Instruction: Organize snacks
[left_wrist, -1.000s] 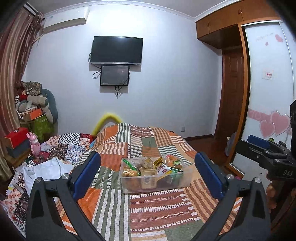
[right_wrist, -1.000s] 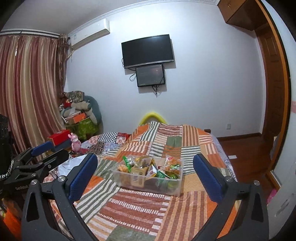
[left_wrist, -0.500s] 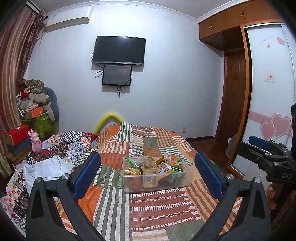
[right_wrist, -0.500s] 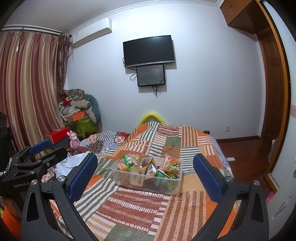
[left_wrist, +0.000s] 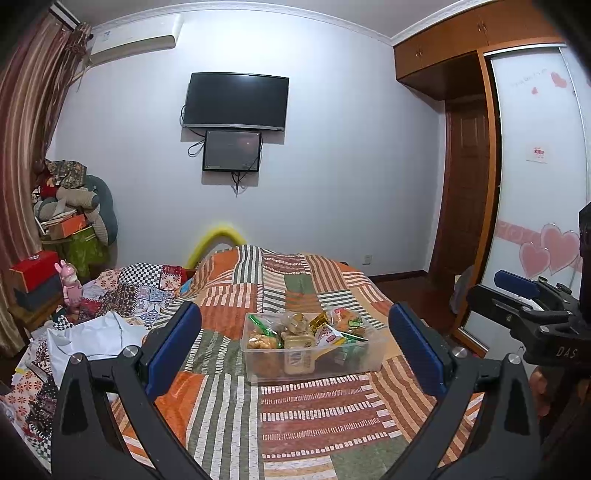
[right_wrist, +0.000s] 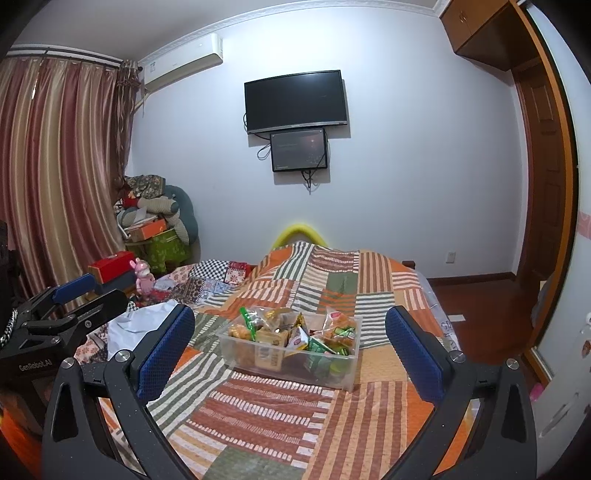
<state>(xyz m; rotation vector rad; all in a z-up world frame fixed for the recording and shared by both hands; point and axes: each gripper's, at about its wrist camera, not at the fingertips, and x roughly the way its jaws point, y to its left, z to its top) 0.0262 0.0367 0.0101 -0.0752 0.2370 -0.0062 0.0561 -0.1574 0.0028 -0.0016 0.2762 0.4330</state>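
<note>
Clear plastic bin (left_wrist: 314, 363): one, sitting mid-bed on the patchwork quilt (left_wrist: 321, 410), its long axis running left to right across both views.
Snack packets (right_wrist: 295, 334): filling the bin in a heap; perhaps eight or more, the overlap making a count unsure.
Left gripper (left_wrist: 295, 347): hovering above the near quilt, pointing at the bin, its blue pads (left_wrist: 173, 343) standing wide apart, gripping nothing.
Right gripper (right_wrist: 290, 352): hanging level, also facing the bin, fingers spread wide, carrying nothing.
Hand (left_wrist: 543, 391): showing partly under the right gripper's handle.
</note>
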